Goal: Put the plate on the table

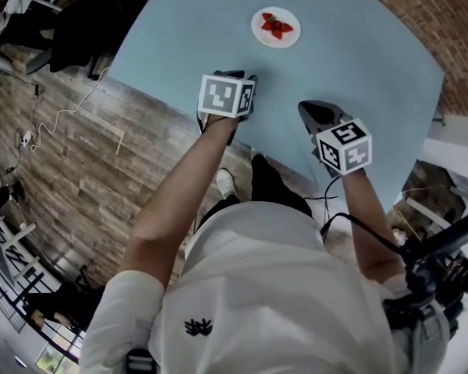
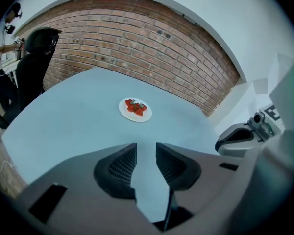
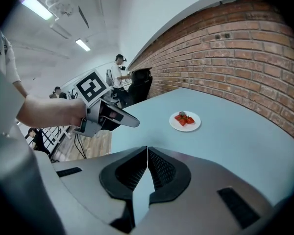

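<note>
Plate (image 1: 275, 27): round, white, smooth, shallow-rimmed. It lies flat and face up on the table (image 1: 359, 61), toward the far side, at 12 o'clock in the head view. Being round, it has no long axis and points no particular way. Red strawberries (image 1: 277, 26), some with green tops, sit bunched at its centre.

Table: pale blue, matte, plain top with a curved edge. A red brick wall (image 2: 137, 33) stands behind it; the floor (image 1: 86, 170) is brown wood plank.

Left gripper (image 2: 146, 148): grey body with dark ribbed pads. Its jaws stand a narrow gap apart, with only the table top showing between them. It is aimed at the plate, which lies at about 1 o'clock from it in the head view and well apart.

Right gripper (image 3: 147, 151): same build, with jaw tips closed together and nothing held. The plate lies at about 11 o'clock from it and well apart.

Both forearms are bare and reach forward from short white sleeves. The grippers are side by side over the table's near edge, neither touching the plate.
</note>
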Demonstrator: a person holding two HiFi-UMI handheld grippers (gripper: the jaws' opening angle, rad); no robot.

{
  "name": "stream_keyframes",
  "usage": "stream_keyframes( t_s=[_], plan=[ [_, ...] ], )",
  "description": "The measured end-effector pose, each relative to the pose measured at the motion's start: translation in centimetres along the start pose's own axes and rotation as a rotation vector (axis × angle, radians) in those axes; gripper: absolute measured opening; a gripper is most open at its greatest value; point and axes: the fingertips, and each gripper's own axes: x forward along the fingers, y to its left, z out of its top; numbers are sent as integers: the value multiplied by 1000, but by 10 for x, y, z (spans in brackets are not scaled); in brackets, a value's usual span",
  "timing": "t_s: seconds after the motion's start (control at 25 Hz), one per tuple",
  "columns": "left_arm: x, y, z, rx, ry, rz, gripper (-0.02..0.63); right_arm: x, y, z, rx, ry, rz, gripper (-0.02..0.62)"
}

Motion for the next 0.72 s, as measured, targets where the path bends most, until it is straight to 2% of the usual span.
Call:
stream_keyframes(
  t_s=[0.32, 0.56, 0.72],
  plan=[
    [-59, -27, -56, 73, 17, -13, 114, -21, 63, -17, -51, -31, -24, 9],
    [-131, -58, -110, 141, -14, -58, 114, -54, 135, -32, -88, -68, -47, 9],
    [-162, -69, -133, 177, -25, -83, 114, -66, 156, -36, -101, -83, -55, 9]
  ],
)
